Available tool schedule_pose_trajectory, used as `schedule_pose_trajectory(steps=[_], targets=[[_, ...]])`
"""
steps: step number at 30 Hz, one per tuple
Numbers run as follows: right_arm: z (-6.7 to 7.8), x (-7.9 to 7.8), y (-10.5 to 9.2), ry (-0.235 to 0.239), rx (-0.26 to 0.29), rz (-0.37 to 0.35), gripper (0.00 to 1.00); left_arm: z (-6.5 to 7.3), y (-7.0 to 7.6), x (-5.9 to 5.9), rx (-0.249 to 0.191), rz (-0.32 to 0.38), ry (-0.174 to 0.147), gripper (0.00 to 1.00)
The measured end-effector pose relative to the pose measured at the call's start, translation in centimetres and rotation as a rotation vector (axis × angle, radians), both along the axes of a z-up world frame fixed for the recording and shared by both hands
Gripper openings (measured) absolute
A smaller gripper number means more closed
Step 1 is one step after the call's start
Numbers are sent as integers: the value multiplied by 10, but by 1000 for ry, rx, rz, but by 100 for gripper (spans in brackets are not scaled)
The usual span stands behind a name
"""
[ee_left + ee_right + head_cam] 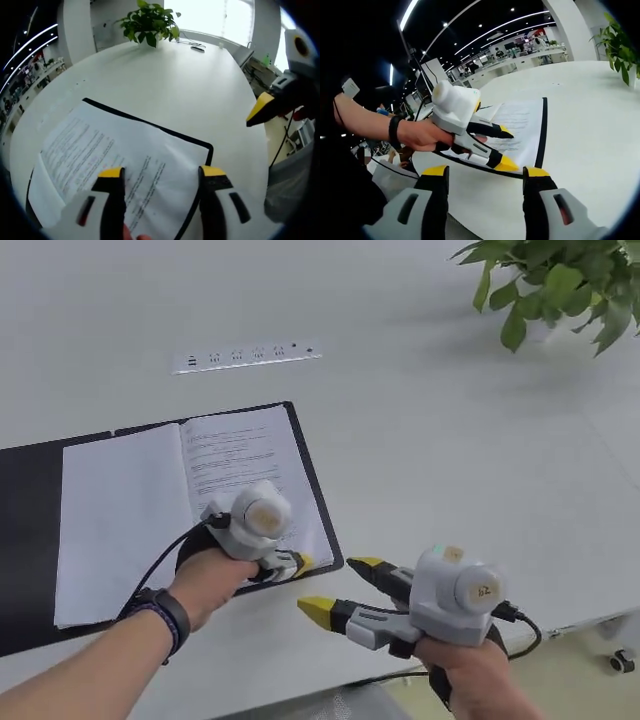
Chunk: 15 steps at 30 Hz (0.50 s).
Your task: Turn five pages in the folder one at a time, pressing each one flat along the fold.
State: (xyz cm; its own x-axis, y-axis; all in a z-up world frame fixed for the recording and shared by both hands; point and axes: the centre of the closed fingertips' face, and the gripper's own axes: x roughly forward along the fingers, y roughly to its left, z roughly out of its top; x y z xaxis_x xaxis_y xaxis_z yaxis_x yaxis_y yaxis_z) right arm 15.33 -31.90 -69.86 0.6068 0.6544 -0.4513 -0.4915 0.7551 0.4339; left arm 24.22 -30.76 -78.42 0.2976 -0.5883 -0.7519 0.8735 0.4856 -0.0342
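A black folder (322, 517) lies open on the white table, with a blank left page (120, 510) and a printed right page (250, 455). My left gripper (290, 565) hovers open over the right page's near corner. In the left gripper view its yellow-tipped jaws (162, 172) stand apart above the printed page (125, 160), and I cannot tell whether they touch it. My right gripper (342, 585) is open just off the folder's near right corner, holding nothing. The right gripper view looks past its own jaws (486, 171) at the left gripper (470, 135) and the folder (542, 135).
A white power strip (247, 356) lies on the table behind the folder. A potted plant (560, 285) stands at the far right. The table's front edge runs just under the grippers, with a chair caster (622, 660) on the floor beyond it.
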Motion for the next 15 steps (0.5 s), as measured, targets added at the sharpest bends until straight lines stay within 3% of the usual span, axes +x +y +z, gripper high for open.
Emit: schedule_pose_trajectory(steps=[12,15], targets=[[-5,26,-6,12,6,12,54,2,3,4,-16,12,-11,54],[-10,36,-10,12,-17,36,54,2,6,8,-45,41,-22,49]])
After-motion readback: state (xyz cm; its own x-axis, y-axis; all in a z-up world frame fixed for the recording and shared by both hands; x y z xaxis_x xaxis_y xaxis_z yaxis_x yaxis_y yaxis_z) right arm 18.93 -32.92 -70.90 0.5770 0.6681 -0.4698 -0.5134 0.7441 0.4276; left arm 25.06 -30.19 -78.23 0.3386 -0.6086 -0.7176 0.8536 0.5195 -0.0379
